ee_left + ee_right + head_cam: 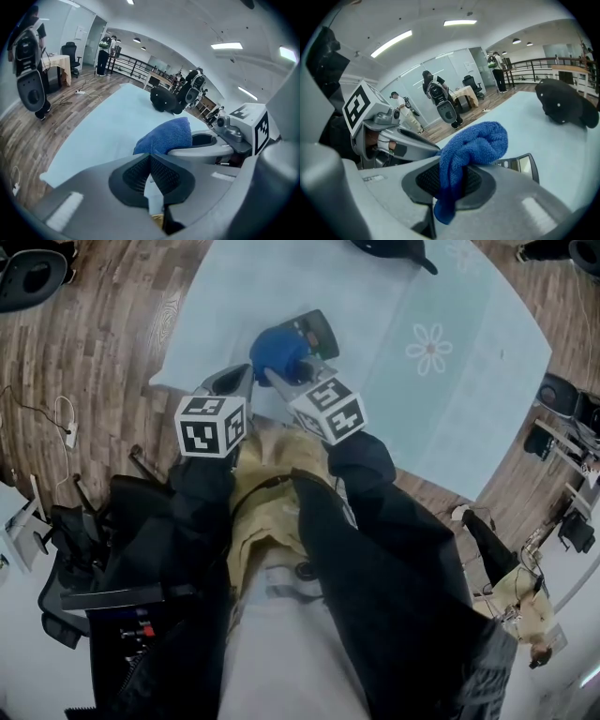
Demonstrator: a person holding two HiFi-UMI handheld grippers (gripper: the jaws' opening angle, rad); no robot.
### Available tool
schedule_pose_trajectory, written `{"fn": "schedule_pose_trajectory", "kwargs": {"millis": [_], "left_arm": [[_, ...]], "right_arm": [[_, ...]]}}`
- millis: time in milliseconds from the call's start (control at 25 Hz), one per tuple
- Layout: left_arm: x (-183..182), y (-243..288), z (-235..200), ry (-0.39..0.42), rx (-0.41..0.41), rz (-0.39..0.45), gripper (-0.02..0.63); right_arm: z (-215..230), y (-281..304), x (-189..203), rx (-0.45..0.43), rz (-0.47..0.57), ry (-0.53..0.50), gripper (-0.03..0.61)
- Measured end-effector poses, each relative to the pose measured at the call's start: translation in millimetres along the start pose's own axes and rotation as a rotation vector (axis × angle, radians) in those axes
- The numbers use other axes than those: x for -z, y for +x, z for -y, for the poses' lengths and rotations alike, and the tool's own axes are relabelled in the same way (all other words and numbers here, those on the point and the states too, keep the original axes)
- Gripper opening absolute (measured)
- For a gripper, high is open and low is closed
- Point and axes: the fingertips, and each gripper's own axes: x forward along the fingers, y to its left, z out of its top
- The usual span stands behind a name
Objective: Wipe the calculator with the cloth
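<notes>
Blue terry cloth (474, 143), pinched tight in the right gripper (452, 180), hovers bunched at the near end of the dark calculator (317, 330) on the pale-covered table (403, 296), while the left gripper (151, 174), jaws together on nothing, steadies nothing, so a firm swipe could skid the calculator away.

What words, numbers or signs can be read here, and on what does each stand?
None can be read.
The calculator: key labels and display too small to read.
The left marker cube and right marker cube: black-and-white square patterns, no letters.
The blue cloth: no label shows.
</notes>
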Motion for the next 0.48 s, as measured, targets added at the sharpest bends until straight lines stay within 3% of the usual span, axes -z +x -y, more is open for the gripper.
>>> {"fn": "schedule_pose_trajectory", "kwargs": {"millis": [240, 480], "left_arm": [[0.2, 1.6, -2.4, 0.007, -0.008, -0.004, 0.003], [5.6, 1.7, -2.2, 0.005, -0.008, -0.02, 0.003]], "right_arm": [[21.0, 17.5, 18.7, -0.001, -0.055, 0.005, 0.058], [55.3, 5.5, 28.9, 0.102, -0.093, 0.06, 0.057]]}}
